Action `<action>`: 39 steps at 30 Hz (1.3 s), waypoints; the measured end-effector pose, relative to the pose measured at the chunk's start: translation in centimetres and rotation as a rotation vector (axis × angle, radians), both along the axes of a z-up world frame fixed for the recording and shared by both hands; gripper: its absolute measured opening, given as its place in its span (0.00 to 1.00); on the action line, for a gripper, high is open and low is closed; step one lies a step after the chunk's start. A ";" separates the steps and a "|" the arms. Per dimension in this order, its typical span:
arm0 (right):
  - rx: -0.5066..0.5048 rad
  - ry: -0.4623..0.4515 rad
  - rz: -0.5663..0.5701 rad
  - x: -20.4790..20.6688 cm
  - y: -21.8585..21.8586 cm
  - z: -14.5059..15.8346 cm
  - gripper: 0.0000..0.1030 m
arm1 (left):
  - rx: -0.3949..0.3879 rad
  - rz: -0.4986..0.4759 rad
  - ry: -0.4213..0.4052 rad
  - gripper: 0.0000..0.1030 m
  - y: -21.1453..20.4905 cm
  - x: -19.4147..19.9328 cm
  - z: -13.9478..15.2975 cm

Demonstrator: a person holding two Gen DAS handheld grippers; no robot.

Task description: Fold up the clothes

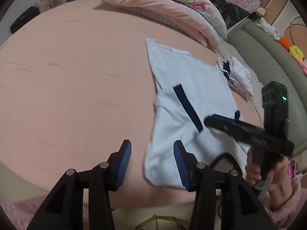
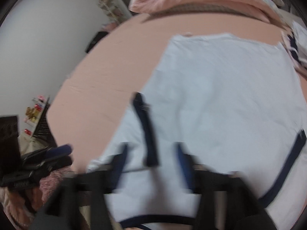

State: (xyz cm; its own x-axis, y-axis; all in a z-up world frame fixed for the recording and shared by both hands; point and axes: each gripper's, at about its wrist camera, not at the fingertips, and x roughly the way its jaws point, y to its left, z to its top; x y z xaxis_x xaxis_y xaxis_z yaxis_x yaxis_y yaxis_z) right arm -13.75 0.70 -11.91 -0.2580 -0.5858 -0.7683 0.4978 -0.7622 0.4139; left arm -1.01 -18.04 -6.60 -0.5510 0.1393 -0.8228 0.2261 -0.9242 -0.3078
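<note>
A pale blue shirt (image 1: pixel 184 80) with navy trim lies flat on the pink bed (image 1: pixel 76 76), one sleeve folded across it so its navy cuff (image 1: pixel 189 108) runs diagonally. My left gripper (image 1: pixel 152 149) is open just above the shirt's near left edge, with nothing between its fingers. My right gripper (image 1: pixel 213 119), held by a hand, hovers over the shirt's near right part. In the blurred right wrist view the right gripper (image 2: pixel 151 153) is open over the shirt (image 2: pixel 220 95), the navy cuff (image 2: pixel 145 126) lying beneath the gap. The left gripper (image 2: pixel 57 151) shows at left.
A rolled pink quilt (image 1: pixel 153 5) lies across the far end of the bed. A small pile of folded clothes (image 1: pixel 238 74) sits right of the shirt. A grey-green headboard (image 1: pixel 259 44) with plush toys (image 1: pixel 287 46) borders the right. Bare pink sheet stretches left.
</note>
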 end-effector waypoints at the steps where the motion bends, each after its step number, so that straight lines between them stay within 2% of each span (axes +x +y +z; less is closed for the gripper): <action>1: 0.012 -0.004 0.010 0.1 -0.8 -0.4 0.69 | -0.026 -0.011 -0.006 0.41 0.3 -0.5 -0.6; 2: 0.037 -0.014 0.016 0.2 -1.5 -1.1 0.69 | -0.052 -0.020 -0.008 0.36 0.9 -1.0 -1.2; 3: 0.079 -0.024 0.014 0.0 -2.1 -2.1 0.54 | -0.056 -0.027 -0.013 0.26 0.9 -1.1 -1.9; 4: 0.122 -0.027 0.006 -0.3 -2.6 -3.0 0.20 | -0.039 -0.031 -0.022 0.25 0.5 -0.7 -2.5; 5: 0.153 -0.026 0.002 -0.5 -2.9 -3.7 0.15 | -0.022 -0.035 -0.030 0.25 0.2 -0.4 -3.1; 7: 0.144 -0.008 0.002 -0.3 -2.8 -3.3 0.07 | -0.009 -0.038 -0.031 0.25 -0.1 0.1 -3.7; 11: 0.090 0.043 -0.007 0.2 -1.9 -1.4 0.04 | 0.004 -0.067 0.017 0.25 0.4 0.8 -3.4; 14: 0.143 0.074 -0.034 -0.1 -1.5 -1.6 0.04 | -0.007 -0.078 0.056 0.25 0.4 1.3 -2.6; 18: 0.211 0.077 -0.036 -0.7 -1.8 -3.8 0.04 | -0.047 -0.147 -0.090 0.25 2.2 -0.6 -5.6; 19: 0.223 0.082 -0.032 -0.8 -1.9 -4.4 0.03 | -0.072 -0.160 -0.104 0.25 2.7 -0.7 -6.0; 20: 0.235 0.088 -0.029 -0.9 -2.0 -4.9 0.03 | -0.083 -0.164 -0.091 0.25 2.9 -0.6 -5.7; 22: 0.235 0.100 -0.056 -0.9 -1.5 -4.4 0.03 | -0.075 -0.148 -0.009 0.25 2.9 0.0 -4.2; 24: 0.183 0.108 -0.096 -0.8 -0.2 -3.2 0.04 | -0.061 -0.116 0.067 0.25 2.5 0.4 -3.2; 26: 0.160 0.103 -0.106 -0.7 0.7 -2.7 0.03 | -0.037 -0.141 0.078 0.25 2.8 0.2 -3.3; 28: 0.154 0.086 -0.106 -0.7 1.3 -2.7 0.04 | -0.053 -0.203 0.021 0.25 4.1 -0.6 -4.7; 30: 0.153 0.048 -0.103 -0.7 1.8 -3.0 0.04 | -0.120 -0.256 -0.080 0.25 5.6 -1.0 -6.5; 31: 0.153 0.030 -0.102 -0.7 2.0 -3.1 0.04 | -0.160 -0.273 -0.105 0.25 6.3 -0.9 -6.8; 33: 0.152 -0.008 -0.100 -0.6 2.5 -3.4 0.08 | -0.215 -0.284 -0.084 0.25 7.2 -0.1 -5.9; 35: 0.129 -0.037 -0.090 -0.4 3.2 -3.2 0.08 | -0.191 -0.266 -0.031 0.25 7.2 0.4 -4.1; 37: 0.082 -0.002 -0.082 0.8 5.1 -0.9 0.08 | -0.150 -0.258 0.039 0.25 7.2 -0.2 -2.4; 39: 0.071 0.046 -0.095 1.9 7.4 1.3 0.08 | -0.123 -0.271 0.062 0.25 7.6 -1.9 -1.4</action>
State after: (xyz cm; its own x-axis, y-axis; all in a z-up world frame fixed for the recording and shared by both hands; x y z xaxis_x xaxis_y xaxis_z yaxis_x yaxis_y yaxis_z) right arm -11.81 8.07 -10.63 -0.3460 -0.5014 -0.7930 0.4388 -0.8335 0.3356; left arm -2.94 -10.40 -7.97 -0.5574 0.1893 -0.8084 -0.0497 -0.9795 -0.1952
